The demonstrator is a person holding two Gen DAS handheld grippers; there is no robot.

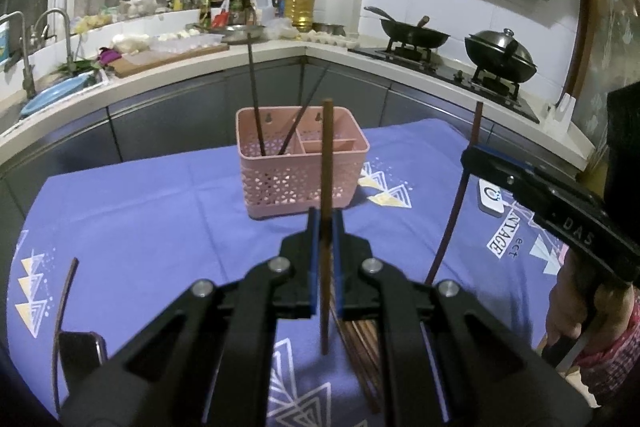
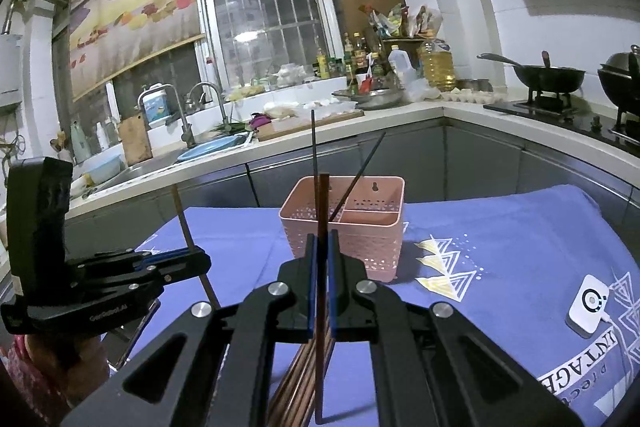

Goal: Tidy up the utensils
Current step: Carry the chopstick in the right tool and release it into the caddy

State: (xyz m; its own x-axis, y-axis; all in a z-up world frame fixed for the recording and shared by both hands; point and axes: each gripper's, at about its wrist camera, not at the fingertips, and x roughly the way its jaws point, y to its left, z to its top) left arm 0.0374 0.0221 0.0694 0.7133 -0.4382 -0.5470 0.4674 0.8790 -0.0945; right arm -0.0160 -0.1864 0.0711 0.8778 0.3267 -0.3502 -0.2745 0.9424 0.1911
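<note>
A pink perforated basket [image 1: 304, 167] [image 2: 352, 239] stands on the blue tablecloth, with two dark chopsticks [image 1: 256, 95] leaning in its left compartment. In the left wrist view my left gripper [image 1: 326, 217] is shut on a brown chopstick [image 1: 327, 147], held upright in front of the basket. My right gripper [image 2: 322, 239] is shut on a dark reddish chopstick [image 2: 323, 203], also upright. Each gripper shows in the other's view: the right gripper [image 1: 469, 157] at the right, the left gripper [image 2: 205, 259] at the left. A bundle of chopsticks [image 1: 362, 351] [image 2: 304, 371] lies on the cloth beneath both.
One loose chopstick [image 1: 64, 307] lies at the table's left, beside a dark flat object [image 1: 80, 351]. A white device [image 2: 588, 307] rests on the cloth at the right. Behind the table runs a counter with a sink [image 2: 208, 149], bottles and a stove with woks [image 1: 416, 35].
</note>
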